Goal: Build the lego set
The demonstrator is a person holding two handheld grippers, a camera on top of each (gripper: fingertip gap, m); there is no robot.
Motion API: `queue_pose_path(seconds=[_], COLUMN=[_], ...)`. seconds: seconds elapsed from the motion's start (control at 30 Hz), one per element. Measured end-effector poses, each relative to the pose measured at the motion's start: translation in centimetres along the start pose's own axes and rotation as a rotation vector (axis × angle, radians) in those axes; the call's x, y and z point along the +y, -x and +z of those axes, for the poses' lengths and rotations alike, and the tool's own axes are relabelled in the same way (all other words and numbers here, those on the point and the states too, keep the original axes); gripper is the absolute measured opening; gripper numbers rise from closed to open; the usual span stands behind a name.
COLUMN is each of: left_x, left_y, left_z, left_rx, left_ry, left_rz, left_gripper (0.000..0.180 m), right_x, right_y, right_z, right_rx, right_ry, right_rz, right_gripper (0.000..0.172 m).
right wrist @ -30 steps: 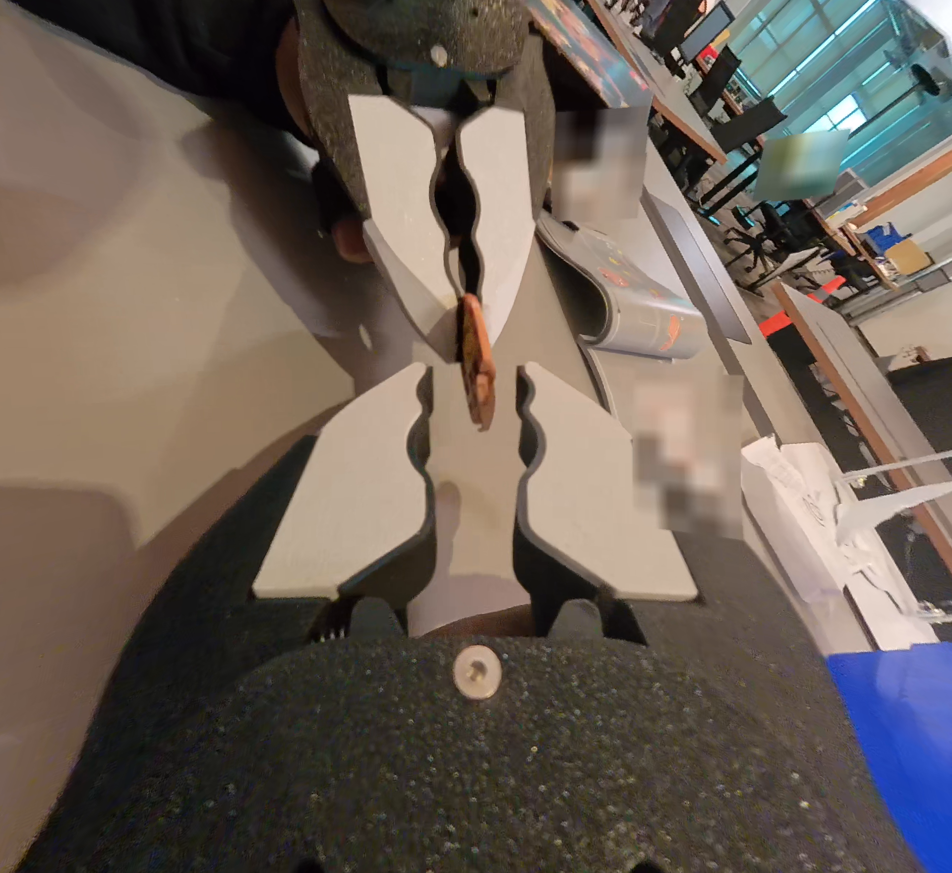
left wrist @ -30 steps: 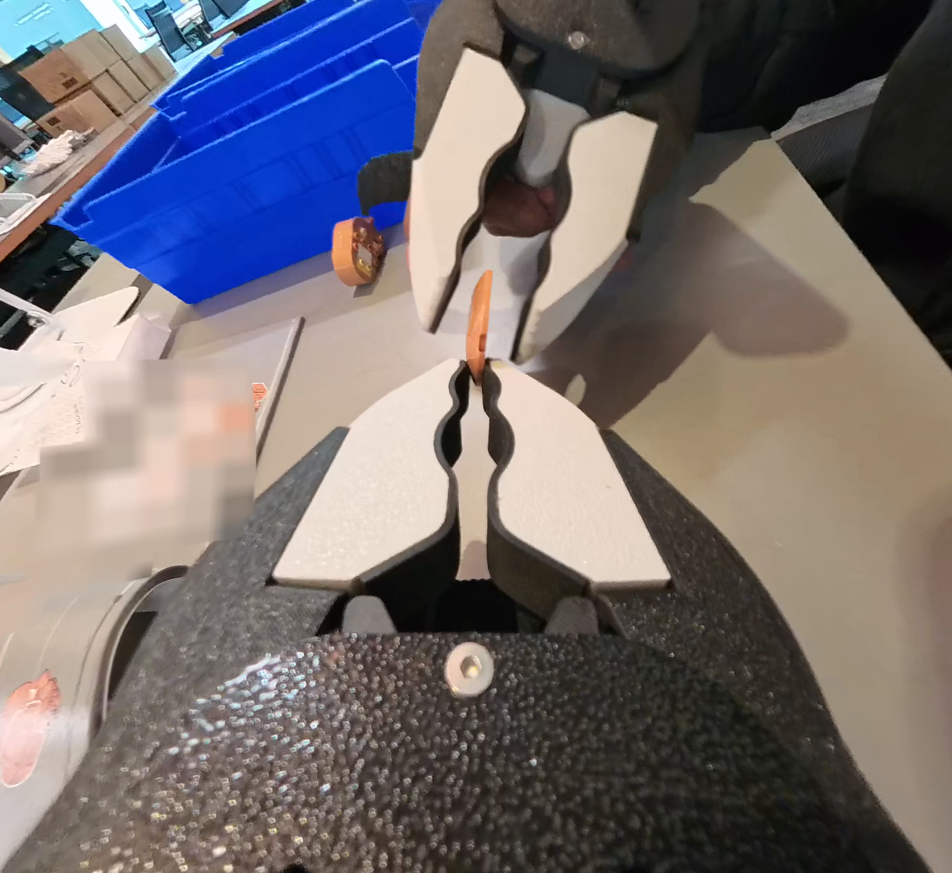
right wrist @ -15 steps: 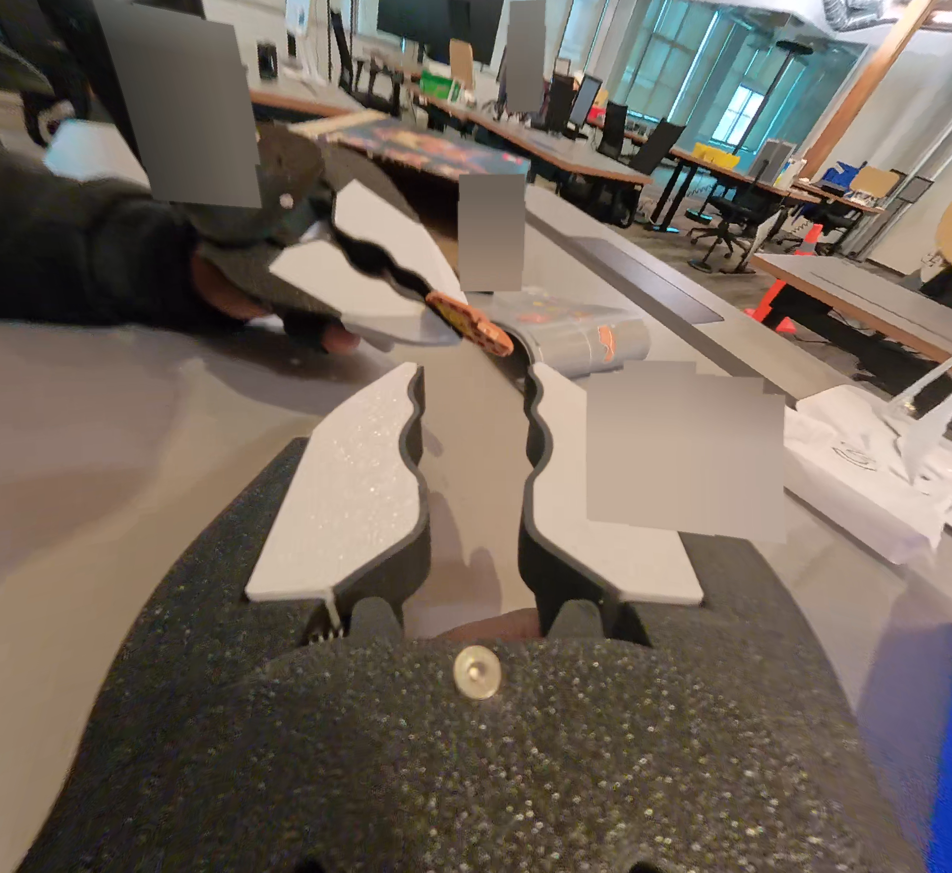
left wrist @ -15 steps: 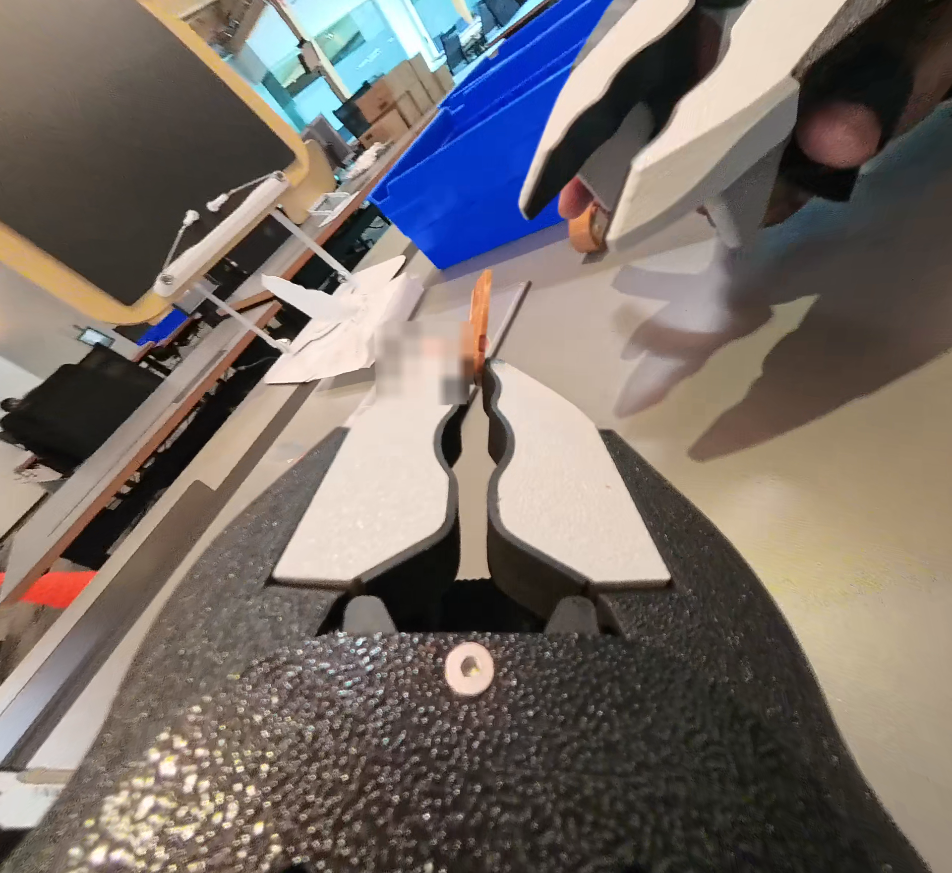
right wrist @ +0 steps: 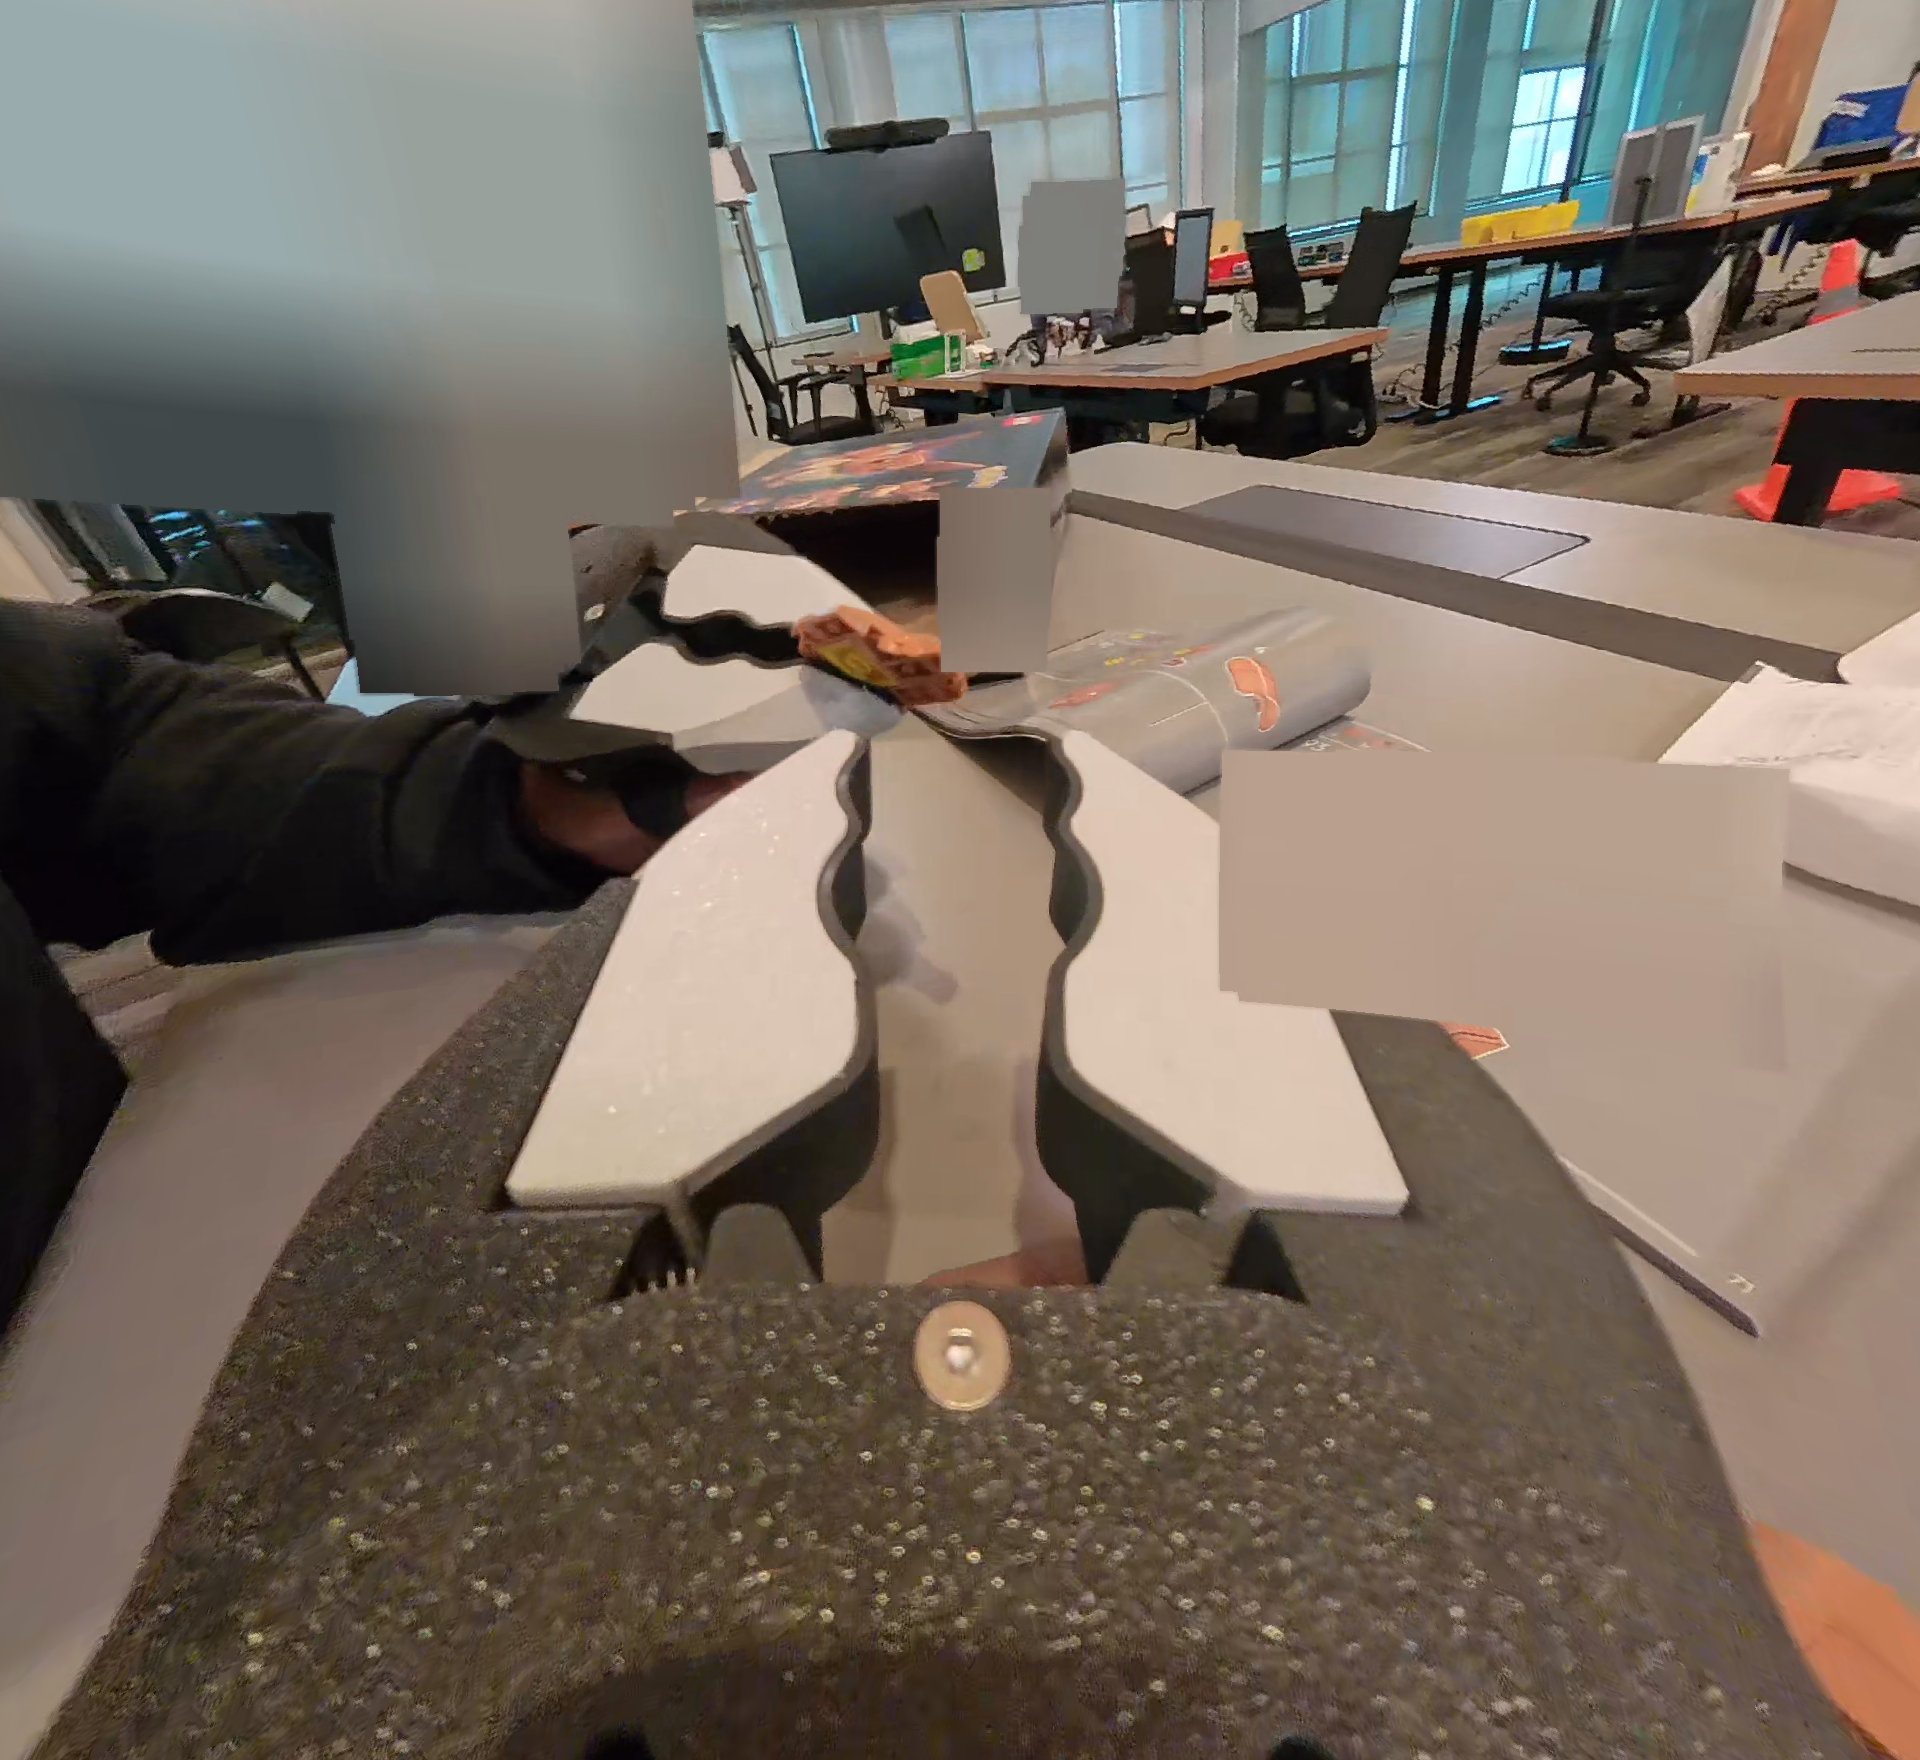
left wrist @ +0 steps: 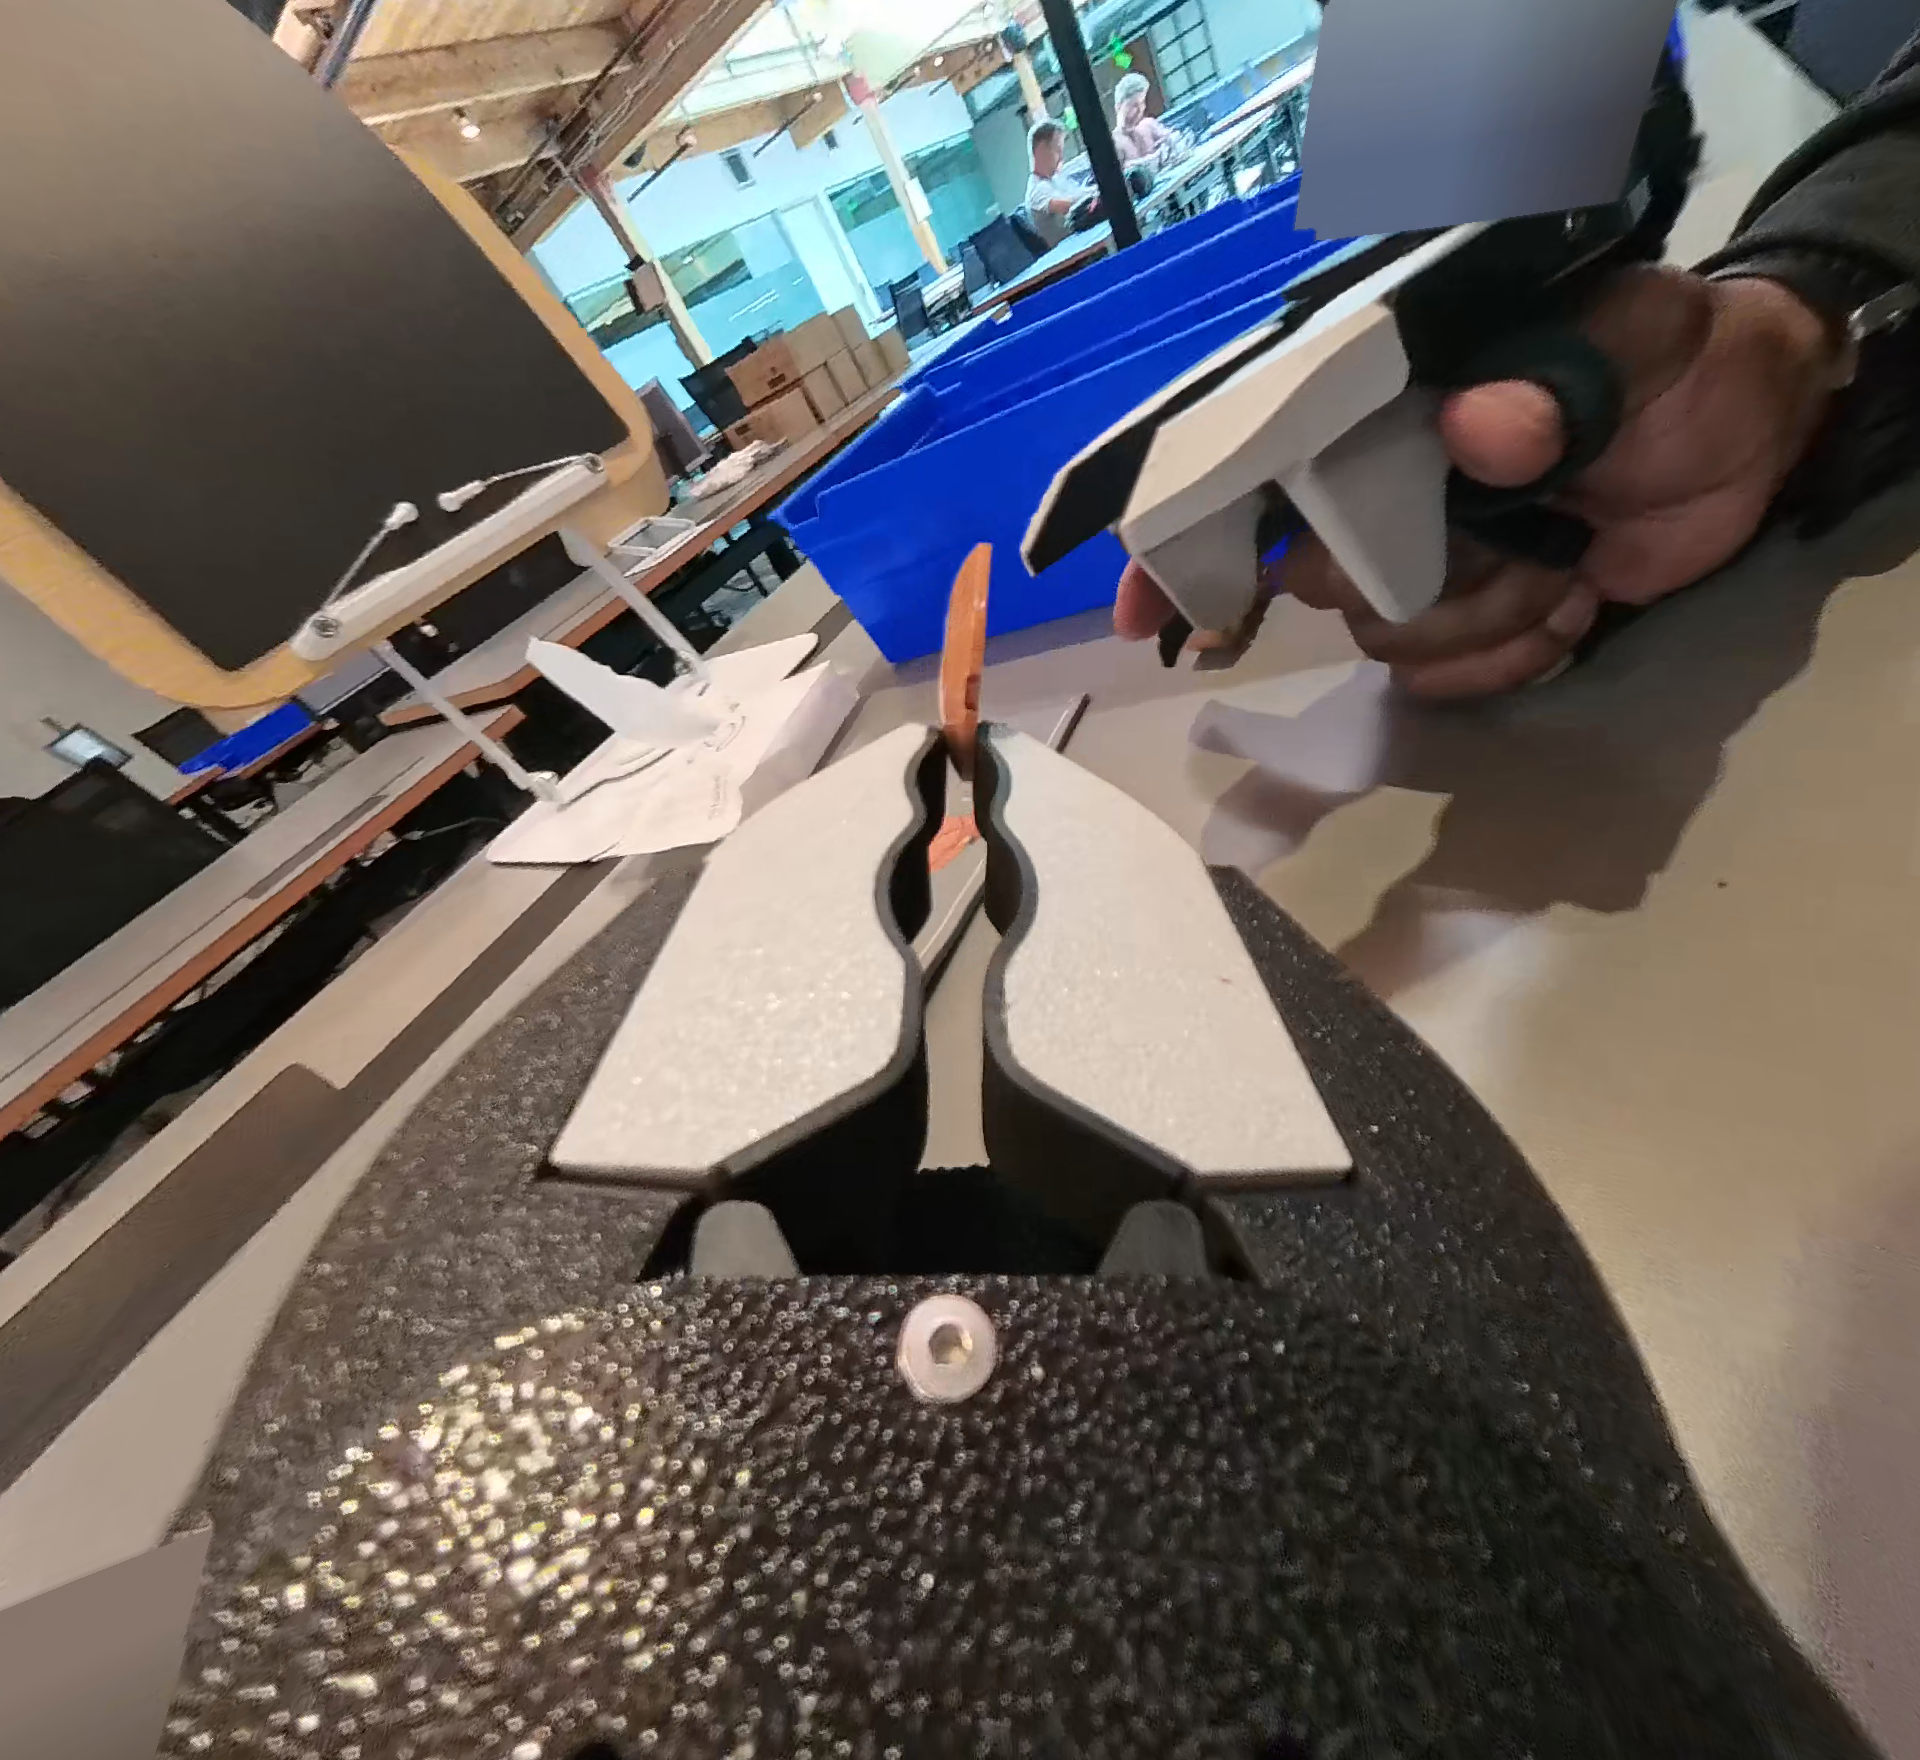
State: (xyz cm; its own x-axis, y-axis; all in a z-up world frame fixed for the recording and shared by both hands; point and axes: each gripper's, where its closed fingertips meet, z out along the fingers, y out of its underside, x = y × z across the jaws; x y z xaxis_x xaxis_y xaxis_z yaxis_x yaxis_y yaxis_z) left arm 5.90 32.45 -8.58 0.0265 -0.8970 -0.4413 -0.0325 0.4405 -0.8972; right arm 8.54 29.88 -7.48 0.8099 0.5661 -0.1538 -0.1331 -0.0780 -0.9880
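My left gripper [left wrist: 961, 746] is shut on a thin orange disc-shaped piece [left wrist: 963, 645] that stands edge-on out of its fingertips, held above the grey table [left wrist: 1558, 931]. In the right wrist view the same left gripper [right wrist: 821, 661] shows at the left with the orange piece [right wrist: 878, 656] at its tip. My right gripper [right wrist: 961, 749] is open with nothing between its fingers. In the left wrist view the right gripper [left wrist: 1122, 557] hovers low over the table to the right, held by a hand [left wrist: 1621, 505].
Blue bins [left wrist: 1039, 422] stand behind on the table. White papers [left wrist: 665, 775] lie at the left. A curled grey booklet [right wrist: 1205, 692] and a printed box [right wrist: 894, 474] lie ahead in the right wrist view. Office desks and chairs are beyond. The tips of one gripper are about 5 cm away from the tips of the other.
The two grippers have drawn apart and both views have tilted up. My left gripper has kept the orange piece. My right gripper has stayed open, its fingers a little closer together.
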Motion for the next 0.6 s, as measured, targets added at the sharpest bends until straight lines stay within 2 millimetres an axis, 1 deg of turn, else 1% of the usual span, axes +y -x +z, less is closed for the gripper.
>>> queue_pose_path(seconds=[0.1,0.2,0.37,0.47,0.6], left_x=[-0.5,-0.9,-0.7,0.1,2.0], left_y=[0.3,0.8,1.0,1.1,1.7], left_z=[-0.5,-1.1,-1.3,-1.4,-2.0], left_rx=[0.02,0.019,0.009,-0.005,-0.035], left_ry=[-0.041,-0.068,-0.054,0.0,0.141], left_rz=[-0.067,-0.136,-0.141,-0.066,0.194], left_gripper=[0.004,0.004,0.004,0.004,0.004], right_x=[-0.1,-0.2,-0.3,-0.4,-0.4], right_y=[0.5,0.7,0.6,0.6,0.7], right_z=[-0.2,-0.3,-0.5,-0.7,-0.7], right_rx=[-0.015,-0.019,-0.032,-0.037,-0.042], right_ry=[-0.012,-0.019,-0.027,-0.031,-0.033], right_rz=[-0.031,-0.037,-0.014,-0.012,-0.014], right_gripper=[0.03,0.028,0.028,0.028,0.028])
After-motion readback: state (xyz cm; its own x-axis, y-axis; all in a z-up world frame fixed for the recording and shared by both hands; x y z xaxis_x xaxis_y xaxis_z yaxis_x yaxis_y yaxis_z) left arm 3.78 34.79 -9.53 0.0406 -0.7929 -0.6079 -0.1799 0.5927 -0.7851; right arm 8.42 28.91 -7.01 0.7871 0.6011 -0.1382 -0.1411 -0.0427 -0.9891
